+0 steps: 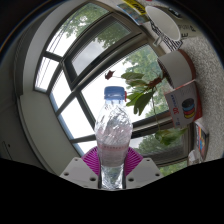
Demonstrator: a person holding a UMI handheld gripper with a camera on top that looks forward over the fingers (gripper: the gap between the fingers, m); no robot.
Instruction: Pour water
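Tool (111,172) grips upright bottle (113,135), cap up.

Object: a clear plastic water bottle (113,140), ribbed and crinkled along its body, with a blue screw cap.

Cap: on the neck, closed.

Contents: the body is see-through; the water level cannot be told against the bright window behind it.

Pose: upright along the line of the fingers, cap end pointing away from the gripper (111,172), base end hidden low between the fingers.

Hold: both pink pads press against the lower body of the bottle, one on each side, with no gap showing.

Position: lifted up in front of a window, nothing seen beneath it but the gripper's fingers.
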